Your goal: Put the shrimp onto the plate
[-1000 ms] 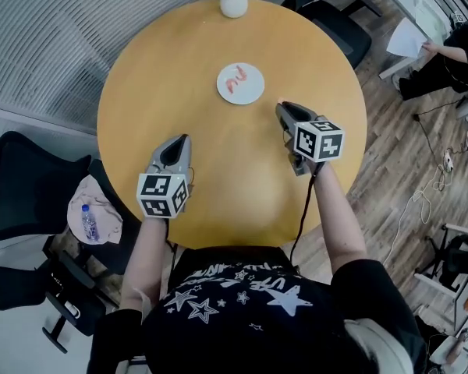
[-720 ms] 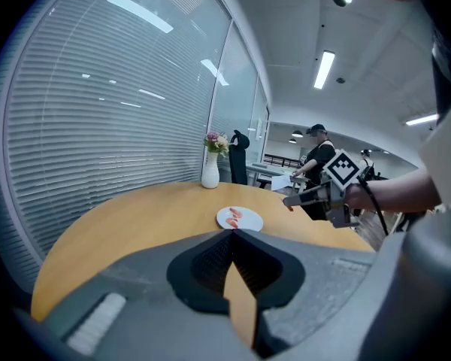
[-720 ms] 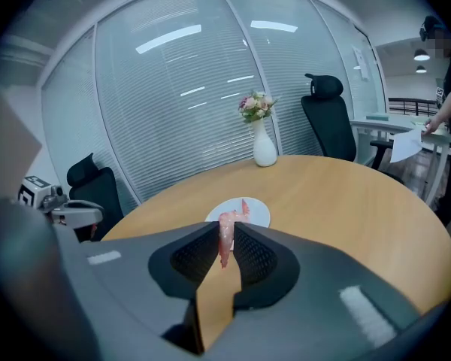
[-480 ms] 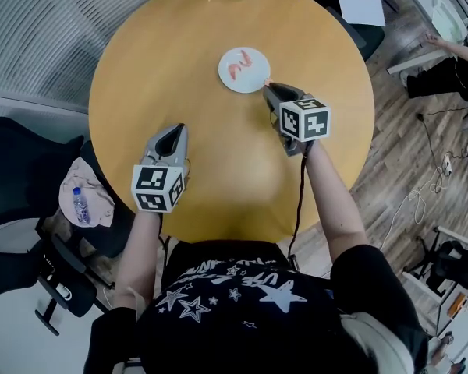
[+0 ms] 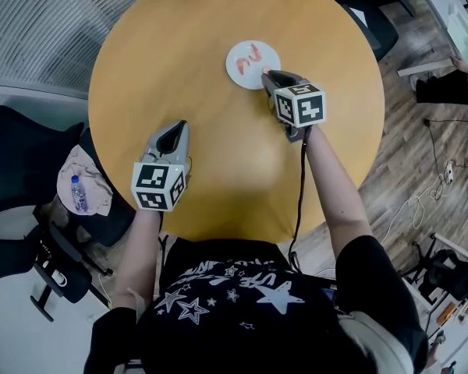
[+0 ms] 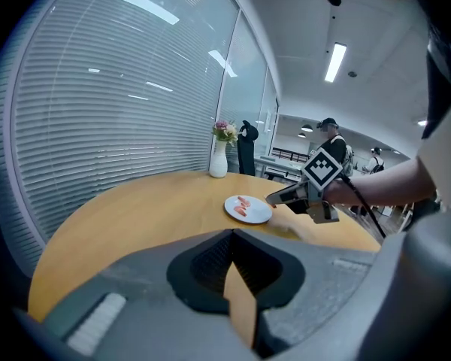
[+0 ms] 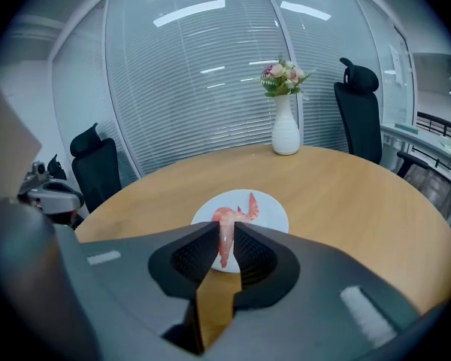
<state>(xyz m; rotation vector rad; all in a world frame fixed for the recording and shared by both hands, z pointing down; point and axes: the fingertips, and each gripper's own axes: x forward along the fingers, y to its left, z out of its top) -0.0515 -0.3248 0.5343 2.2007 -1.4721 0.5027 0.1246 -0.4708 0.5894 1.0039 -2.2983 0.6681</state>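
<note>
The right tongs (image 7: 225,229) are closed on a pink shrimp (image 7: 225,244), pinched between the two tips with its body hanging down between them. In the head view these tongs reach to the near right edge of the white plate (image 5: 267,53), and the held shrimp shows as a small pink spot at the tips, right at the rim. Whether it touches the plate cannot be told. Two other shrimp (image 5: 248,56) already lie on the plate, near its middle.

The left tongs (image 6: 231,235) have their tips together with nothing between them. They sit low over the round wooden tabletop (image 5: 171,61), well apart from the plate and nearer the person, pointing across the tabletop toward the plate and the right tongs.

A white vase (image 7: 285,131) with flowers stands at the far edge of the tabletop, beyond the plate. A black office chair (image 5: 19,170) stands beside the tabletop on the person's left, with a water bottle (image 5: 79,195) lying on a cloth on its seat.
</note>
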